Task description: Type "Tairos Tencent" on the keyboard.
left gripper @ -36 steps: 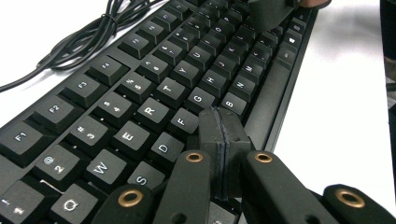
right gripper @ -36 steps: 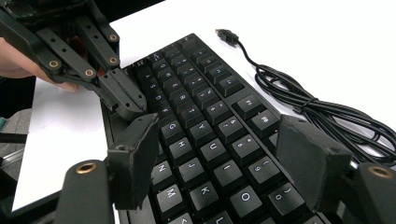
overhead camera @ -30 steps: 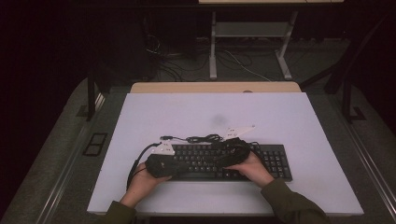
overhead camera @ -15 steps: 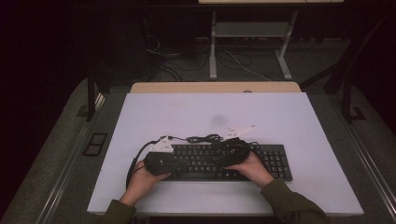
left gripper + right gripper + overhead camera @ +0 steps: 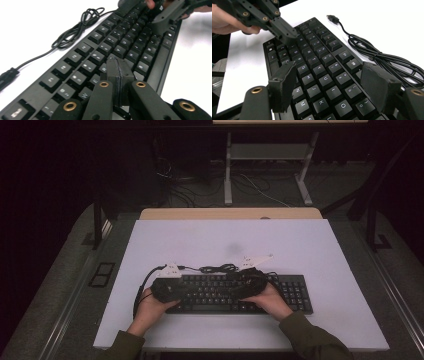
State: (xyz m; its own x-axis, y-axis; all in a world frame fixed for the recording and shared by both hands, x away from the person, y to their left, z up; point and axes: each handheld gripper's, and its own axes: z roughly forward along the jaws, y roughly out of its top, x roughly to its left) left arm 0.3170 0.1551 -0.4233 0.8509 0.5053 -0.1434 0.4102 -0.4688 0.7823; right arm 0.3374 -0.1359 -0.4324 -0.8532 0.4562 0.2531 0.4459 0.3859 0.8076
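A black keyboard (image 5: 292, 292) lies across the near half of the white table (image 5: 225, 240), its cable (image 5: 217, 268) coiled just behind it. My left gripper (image 5: 186, 292) is shut with nothing in it, its tips (image 5: 118, 63) low over the letter keys on the left side of the keyboard (image 5: 82, 62). The right gripper (image 5: 234, 292) hovers open over the keys at the middle, and between its pads (image 5: 378, 85) only keys (image 5: 319, 65) show. In the right gripper view the left gripper (image 5: 284, 33) points in from the upper left. The right gripper (image 5: 165, 17) crosses the far keys in the left gripper view.
The cable (image 5: 374, 55) ends in a loose USB plug (image 5: 332, 18) on the table behind the keyboard. A second black cable (image 5: 137, 292) loops off the left gripper. A wooden desk edge (image 5: 230, 213) borders the table's far side. Bare table lies beyond and right of the keyboard.
My left gripper has drifted slightly away from the person over the keyboard's left end. The right gripper and the keyboard have stayed put.
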